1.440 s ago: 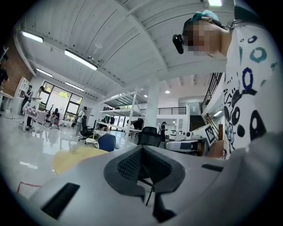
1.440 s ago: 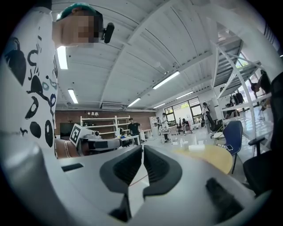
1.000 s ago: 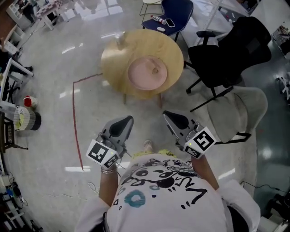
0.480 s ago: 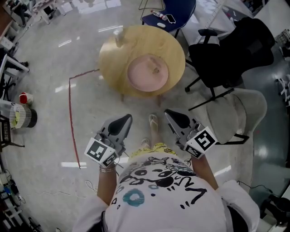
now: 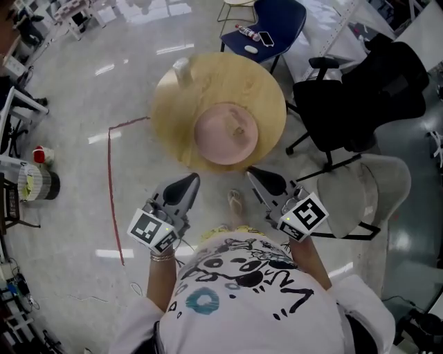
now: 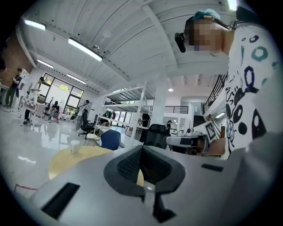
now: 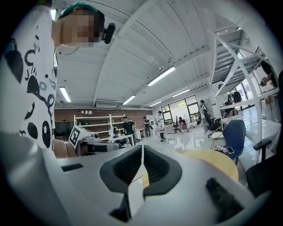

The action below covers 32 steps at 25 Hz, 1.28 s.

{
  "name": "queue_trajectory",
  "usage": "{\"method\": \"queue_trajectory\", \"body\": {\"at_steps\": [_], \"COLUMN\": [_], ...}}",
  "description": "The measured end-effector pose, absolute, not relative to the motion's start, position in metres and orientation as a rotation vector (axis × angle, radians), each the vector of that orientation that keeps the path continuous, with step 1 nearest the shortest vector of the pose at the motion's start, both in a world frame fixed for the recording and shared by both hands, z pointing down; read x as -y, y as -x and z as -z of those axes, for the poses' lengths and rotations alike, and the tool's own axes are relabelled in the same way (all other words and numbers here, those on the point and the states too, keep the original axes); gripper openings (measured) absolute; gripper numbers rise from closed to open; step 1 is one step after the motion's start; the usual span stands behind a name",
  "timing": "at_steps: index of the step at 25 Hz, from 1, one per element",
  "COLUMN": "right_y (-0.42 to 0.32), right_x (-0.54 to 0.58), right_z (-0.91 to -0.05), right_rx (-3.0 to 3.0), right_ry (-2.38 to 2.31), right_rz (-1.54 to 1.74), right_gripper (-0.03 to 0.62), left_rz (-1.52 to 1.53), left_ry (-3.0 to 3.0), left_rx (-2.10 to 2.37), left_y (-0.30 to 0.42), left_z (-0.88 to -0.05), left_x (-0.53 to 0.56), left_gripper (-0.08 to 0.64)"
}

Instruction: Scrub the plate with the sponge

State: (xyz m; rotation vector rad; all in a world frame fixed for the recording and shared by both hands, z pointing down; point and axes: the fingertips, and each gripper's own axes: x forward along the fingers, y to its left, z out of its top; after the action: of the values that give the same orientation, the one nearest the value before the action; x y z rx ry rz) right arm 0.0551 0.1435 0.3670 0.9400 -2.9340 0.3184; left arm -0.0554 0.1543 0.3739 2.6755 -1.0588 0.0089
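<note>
A pink plate (image 5: 223, 138) lies on the near half of a round wooden table (image 5: 263, 90). A small pinkish lump (image 5: 239, 130) rests on the plate; whether it is the sponge I cannot tell. My left gripper (image 5: 191, 182) and right gripper (image 5: 256, 175) are held side by side in the air, just short of the table's near edge. Both are shut with nothing between the jaws. The left gripper view shows shut jaws (image 6: 141, 154) with the table (image 6: 66, 160) beyond them. In the right gripper view, shut jaws (image 7: 142, 162) face the table (image 7: 219, 162).
A white cup (image 5: 182, 70) stands at the table's far left edge. A blue chair (image 5: 277, 19) holding small items is behind the table. To the right are a black office chair (image 5: 360, 97) and a grey chair (image 5: 370, 183). A red line (image 5: 109, 173) runs along the floor at left.
The table and plate have come closer to me in the head view. Both grippers have moved forward toward its near edge, still shut and empty.
</note>
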Motion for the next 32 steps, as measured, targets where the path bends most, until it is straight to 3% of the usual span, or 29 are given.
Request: {"method": "queue_trajectory", "body": {"at_steps": [19, 32], "right_y": [-0.08, -0.074], "right_x": [-0.043, -0.002], "right_z": [-0.377, -0.419], "right_rx": [2.973, 2.873], "right_ry": [-0.808, -0.743], "right_rz": [-0.37, -0.449], "right_gripper": [0.029, 0.029], "left_rz": [-0.073, -0.172], "left_ry": [-2.605, -2.456], "left_rx": [1.138, 1.223], "left_y": [0.021, 0.046], "left_z": [-0.387, -0.441], "left_x": [-0.056, -0.023], "left_gripper": [0.015, 0.015]}}
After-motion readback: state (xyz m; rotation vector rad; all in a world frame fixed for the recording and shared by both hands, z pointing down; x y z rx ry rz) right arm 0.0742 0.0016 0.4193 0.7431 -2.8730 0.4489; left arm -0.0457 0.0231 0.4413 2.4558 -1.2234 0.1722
